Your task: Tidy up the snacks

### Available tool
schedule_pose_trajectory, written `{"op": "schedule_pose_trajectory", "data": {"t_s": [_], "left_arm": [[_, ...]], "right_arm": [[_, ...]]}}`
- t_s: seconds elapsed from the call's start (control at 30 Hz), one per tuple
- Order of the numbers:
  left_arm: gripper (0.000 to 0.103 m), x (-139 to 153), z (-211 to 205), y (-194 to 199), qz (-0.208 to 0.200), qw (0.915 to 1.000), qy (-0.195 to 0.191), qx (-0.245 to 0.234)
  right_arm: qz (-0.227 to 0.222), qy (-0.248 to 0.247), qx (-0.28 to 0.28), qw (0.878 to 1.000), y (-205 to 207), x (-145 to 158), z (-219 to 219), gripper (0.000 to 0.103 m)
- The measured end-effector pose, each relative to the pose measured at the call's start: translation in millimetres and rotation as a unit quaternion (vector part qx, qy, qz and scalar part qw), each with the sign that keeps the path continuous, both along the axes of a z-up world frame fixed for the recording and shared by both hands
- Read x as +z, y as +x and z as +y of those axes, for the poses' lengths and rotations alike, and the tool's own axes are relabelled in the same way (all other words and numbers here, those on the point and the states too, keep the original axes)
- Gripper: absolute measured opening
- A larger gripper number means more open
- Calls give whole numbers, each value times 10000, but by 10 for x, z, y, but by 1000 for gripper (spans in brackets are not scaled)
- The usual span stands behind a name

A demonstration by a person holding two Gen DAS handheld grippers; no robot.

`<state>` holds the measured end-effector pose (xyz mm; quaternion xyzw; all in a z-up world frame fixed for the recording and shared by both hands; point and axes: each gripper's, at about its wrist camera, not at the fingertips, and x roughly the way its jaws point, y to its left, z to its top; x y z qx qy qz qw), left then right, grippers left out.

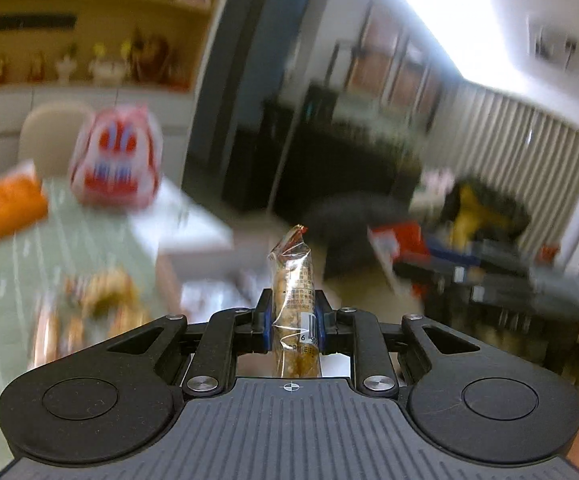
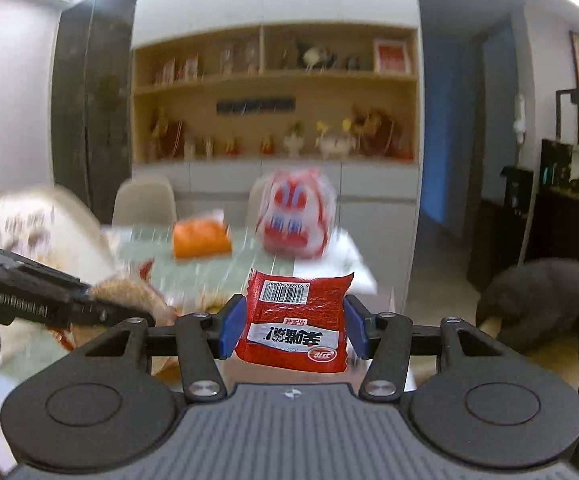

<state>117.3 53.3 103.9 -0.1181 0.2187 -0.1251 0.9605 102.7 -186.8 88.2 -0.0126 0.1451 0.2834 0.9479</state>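
Two snacks are off the table at once, one in each claw. The left gripper [image 1: 292, 320] stands narrow, its pads pinching a slim clear-wrapped bar [image 1: 295, 284] that sticks up between and beyond the fingertips. The right gripper [image 2: 291, 326] stands about half wide around a red packet [image 2: 294, 320], which fills the gap between its blue pads. Ahead of both claws, on the table [image 2: 249, 256], lie an orange pack [image 2: 201, 240] and a red-and-white bag [image 2: 295, 218]. Risks, as judged: the slick wrapper could let the bar slide or pivot in that thin pinch; the soft packet could buckle and slip out; the left claw, just left of the right one, could knock it.
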Motion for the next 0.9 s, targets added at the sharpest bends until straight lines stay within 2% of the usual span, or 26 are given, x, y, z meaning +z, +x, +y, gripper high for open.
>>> {"op": "schedule_pose_trajectory", "data": {"t_s": [0.07,0.13,0.2,0.27,0.33,0.37,0.43,0.57,0.63,0.67,0.77,0.9], "left_arm": [[23,158,55,328,-234,9996,-187,-3],[23,136,97,678,-226,9985,-501,-31],[23,-73,123,1062,79,9967,-814,-6],[24,-432,147,1422,568,9928,-1051,-28],[24,-871,191,1737,1190,9841,-1306,-161],[27,-1049,247,1808,1395,9803,-1389,-139],[28,-1219,374,1808,1441,9795,-1408,-3],[29,-1088,705,1571,1049,9863,-1177,486],[29,-1008,865,1413,937,9864,-1075,823],[29,-985,927,1341,933,9855,-1042,965],[29,-999,1101,1021,989,9820,-947,1301],[29,-1151,1395,701,1135,9739,-860,1770]], "right_arm": [[25,174,-119,9998,254,169,-28,53],[41,215,-320,9992,491,250,-26,53],[79,158,-540,9984,732,245,6,53],[242,100,-661,9975,966,157,48,53],[453,50,-695,9965,1161,15,83,53],[580,12,-703,9958,1278,-60,119,53],[796,-65,-703,9943,1439,-198,202,53],[1147,-158,-465,9922,1635,-467,391,53],[1388,-177,-286,9897,1728,-590,510,61],[1555,-121,-167,9876,1781,-650,565,65],[1960,16,53,9806,1813,-755,680,67],[1986,-147,12,9800,1800,-758,840,68]]}}
